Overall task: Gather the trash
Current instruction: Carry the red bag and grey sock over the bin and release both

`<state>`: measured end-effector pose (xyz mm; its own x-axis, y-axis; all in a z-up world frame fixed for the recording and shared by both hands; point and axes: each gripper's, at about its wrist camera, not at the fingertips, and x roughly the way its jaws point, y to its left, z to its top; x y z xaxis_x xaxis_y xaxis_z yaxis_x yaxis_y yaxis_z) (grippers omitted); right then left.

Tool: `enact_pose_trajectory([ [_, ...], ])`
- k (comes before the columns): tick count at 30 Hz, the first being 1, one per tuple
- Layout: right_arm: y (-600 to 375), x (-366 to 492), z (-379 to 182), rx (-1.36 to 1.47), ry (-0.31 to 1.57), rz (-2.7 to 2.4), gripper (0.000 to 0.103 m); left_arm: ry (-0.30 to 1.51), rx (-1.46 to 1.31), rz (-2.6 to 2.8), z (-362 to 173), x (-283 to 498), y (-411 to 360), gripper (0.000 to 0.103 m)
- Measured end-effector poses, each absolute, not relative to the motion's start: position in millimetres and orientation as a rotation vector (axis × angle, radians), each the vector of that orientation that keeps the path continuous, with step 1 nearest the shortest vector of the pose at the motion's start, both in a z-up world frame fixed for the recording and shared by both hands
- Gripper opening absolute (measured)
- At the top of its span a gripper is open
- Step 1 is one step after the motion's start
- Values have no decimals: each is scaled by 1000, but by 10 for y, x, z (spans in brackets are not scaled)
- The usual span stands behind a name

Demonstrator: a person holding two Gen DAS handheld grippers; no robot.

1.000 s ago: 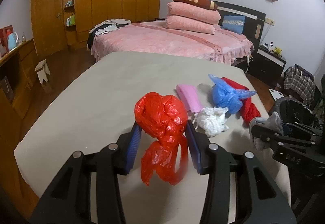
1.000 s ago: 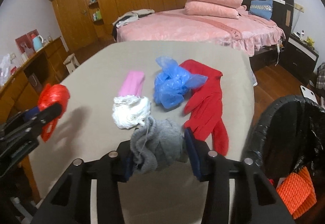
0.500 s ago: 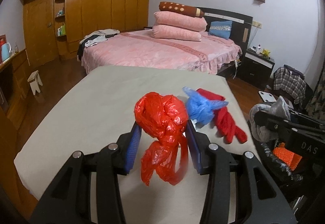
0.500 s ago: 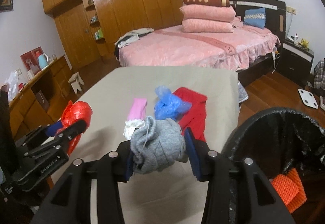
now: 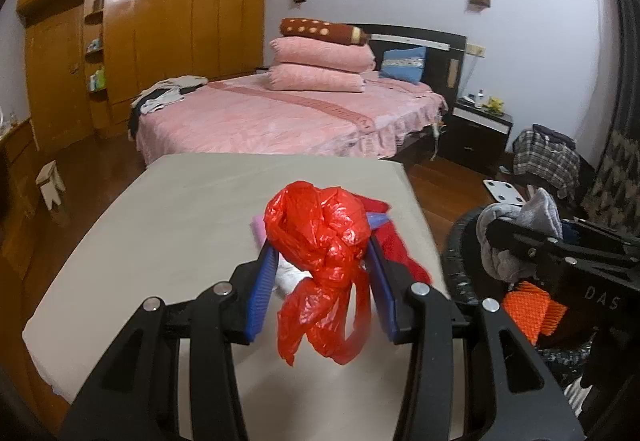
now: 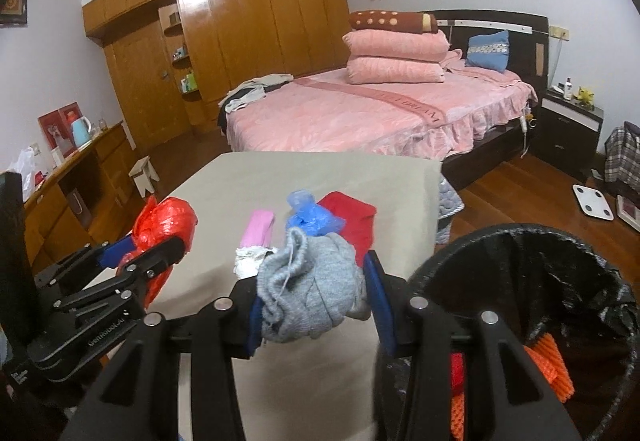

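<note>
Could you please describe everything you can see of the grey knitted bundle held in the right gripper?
The grey knitted bundle looks like soft wool or cotton fabric, perhaps a sock, balled up with a loose fold sticking up on top. The right gripper clamps it between blue pads, lifted clear of the beige table. It sits beside the black-lined trash bin, which it does not touch.

**Colours and patterns, bedroom table**

Red plastic bag (image 5: 320,241); grey knit sock (image 6: 312,301); blue pads (image 5: 260,293) on black gripper fingers. On beige table (image 6: 320,177): pink packet (image 6: 258,229), blue plastic bag (image 6: 312,219), red glove (image 6: 356,221), white wad (image 6: 248,261). Black bin liner (image 6: 560,281); orange mesh (image 6: 548,365) inside. Pink bedspread (image 6: 360,113); brown pillow (image 6: 388,19) with cream dots; plaid bag (image 5: 544,161).
</note>
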<state>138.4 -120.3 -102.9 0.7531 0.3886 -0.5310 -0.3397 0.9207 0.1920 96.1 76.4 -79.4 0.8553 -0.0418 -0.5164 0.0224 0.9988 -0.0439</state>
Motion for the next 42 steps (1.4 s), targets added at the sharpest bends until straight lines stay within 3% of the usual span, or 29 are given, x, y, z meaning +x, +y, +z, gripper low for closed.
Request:
enact_pose_trajectory([
  [42, -3197, 1121, -1150, 181, 549, 26, 46, 495, 93, -465, -791, 1332, -1339, 44],
])
